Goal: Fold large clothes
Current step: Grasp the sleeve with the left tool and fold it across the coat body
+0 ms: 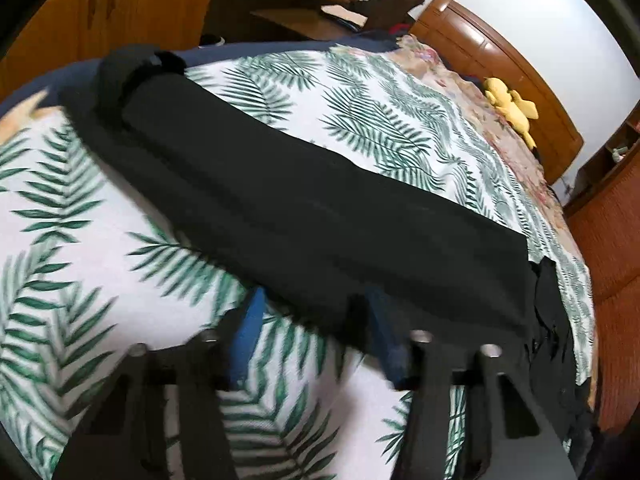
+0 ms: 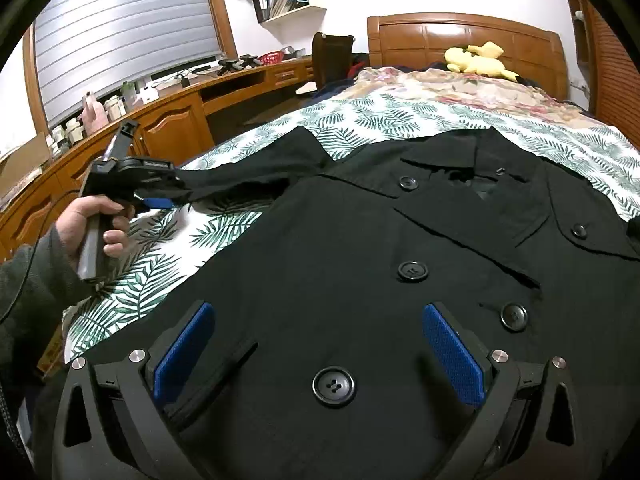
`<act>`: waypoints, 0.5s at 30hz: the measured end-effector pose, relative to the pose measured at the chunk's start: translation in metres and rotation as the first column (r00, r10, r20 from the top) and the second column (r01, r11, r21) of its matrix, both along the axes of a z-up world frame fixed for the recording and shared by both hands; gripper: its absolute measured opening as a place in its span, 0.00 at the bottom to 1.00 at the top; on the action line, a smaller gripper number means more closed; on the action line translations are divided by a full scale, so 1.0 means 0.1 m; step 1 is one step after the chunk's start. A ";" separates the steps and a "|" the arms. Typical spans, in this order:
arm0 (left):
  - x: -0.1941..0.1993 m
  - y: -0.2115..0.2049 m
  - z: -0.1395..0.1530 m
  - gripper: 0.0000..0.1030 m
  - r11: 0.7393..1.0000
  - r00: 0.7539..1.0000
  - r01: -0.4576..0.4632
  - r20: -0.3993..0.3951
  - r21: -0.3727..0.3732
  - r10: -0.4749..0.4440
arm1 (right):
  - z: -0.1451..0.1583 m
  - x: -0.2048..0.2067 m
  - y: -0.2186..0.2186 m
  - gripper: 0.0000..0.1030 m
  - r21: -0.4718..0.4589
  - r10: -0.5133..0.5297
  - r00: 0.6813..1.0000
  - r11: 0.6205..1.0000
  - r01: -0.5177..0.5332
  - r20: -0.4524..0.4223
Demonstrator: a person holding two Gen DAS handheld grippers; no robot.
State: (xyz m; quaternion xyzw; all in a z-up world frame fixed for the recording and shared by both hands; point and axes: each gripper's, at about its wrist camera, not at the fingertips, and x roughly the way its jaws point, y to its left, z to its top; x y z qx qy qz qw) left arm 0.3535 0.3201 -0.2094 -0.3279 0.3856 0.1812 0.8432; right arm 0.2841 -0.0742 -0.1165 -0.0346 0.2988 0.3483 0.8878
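Note:
A black double-breasted coat (image 2: 360, 248) with large black buttons lies face up on a bed with a palm-leaf sheet (image 2: 384, 120). Its left sleeve (image 1: 280, 192) stretches out across the sheet to the cuff (image 1: 124, 68). My left gripper (image 1: 316, 320) is at the near edge of that sleeve with its blue pads either side of the cloth edge; it also shows in the right wrist view (image 2: 160, 200), held by a hand at the sleeve. My right gripper (image 2: 320, 356) is open and hovers over the coat's front, a button between its blue pads.
A wooden headboard (image 2: 460, 36) and a yellow plush toy (image 2: 476, 60) are at the bed's far end. A wooden desk and cabinets (image 2: 168, 120) run along the left, with bottles on top. A floral blanket (image 2: 440, 84) covers the head of the bed.

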 end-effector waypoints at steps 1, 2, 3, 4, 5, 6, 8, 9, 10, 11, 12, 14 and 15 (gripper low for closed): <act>0.04 0.00 -0.02 0.18 1.000 1.000 0.009 -0.004 -0.001 -0.009 | 0.00 0.00 -0.01 1.00 0.002 0.000 1.000 1.000 0.000 -0.001; 0.06 0.00 -0.03 0.08 1.000 1.000 0.011 -0.011 0.003 -0.011 | 0.00 0.00 0.00 1.00 0.004 -0.001 1.000 1.000 0.001 0.000; 0.09 -0.03 -0.01 0.06 1.000 1.000 0.015 -0.014 0.016 -0.014 | 0.00 0.00 -0.01 1.00 0.006 -0.001 1.000 1.000 0.001 0.000; 0.10 -0.06 0.03 0.05 0.999 1.000 0.018 -0.011 0.035 -0.018 | -0.01 0.00 -0.01 1.00 0.007 -0.002 1.000 1.000 0.002 0.000; 0.11 -0.12 0.11 0.04 0.997 1.000 0.024 -0.007 0.076 -0.024 | 0.00 0.00 -0.02 1.00 0.008 -0.002 1.000 1.000 0.002 -0.001; 0.11 -0.23 0.24 0.04 0.990 0.999 0.042 0.004 0.133 -0.043 | 0.00 0.00 -0.02 1.00 0.009 -0.001 1.000 1.000 0.001 -0.002; 0.12 -0.37 0.43 0.04 0.980 0.997 0.068 0.021 0.188 -0.073 | 0.02 -0.01 -0.03 1.00 0.010 -0.001 1.000 1.000 0.001 -0.008; 0.12 -0.45 0.56 0.04 0.973 0.995 0.087 0.031 0.215 -0.096 | 0.03 -0.02 -0.05 1.00 0.012 -0.001 1.000 1.000 0.001 -0.005; 0.12 -0.55 0.68 0.03 0.963 0.992 0.106 0.040 0.246 -0.120 | 0.05 -0.04 -0.08 1.00 0.011 -0.002 1.000 1.000 0.002 -0.001; 0.12 -0.66 0.81 0.03 0.952 0.989 0.123 0.047 0.282 -0.142 | 0.07 -0.07 -0.10 1.00 0.007 -0.005 1.000 1.000 0.005 0.007; 0.11 -0.81 0.95 0.03 0.935 0.984 0.145 0.054 0.324 -0.172 | 0.09 -0.09 -0.13 1.00 0.001 -0.010 1.000 1.000 0.010 0.019; 0.10 -1.06 1.17 0.03 0.906 0.970 0.192 0.069 0.377 -0.235 | 0.12 -0.14 -0.22 1.00 -0.008 -0.033 0.999 0.999 0.033 0.042; 0.09 -1.23 1.29 0.03 0.889 0.959 0.221 0.075 0.401 -0.272 | 0.14 -0.16 -0.28 1.00 -0.013 -0.048 0.998 0.999 0.049 0.048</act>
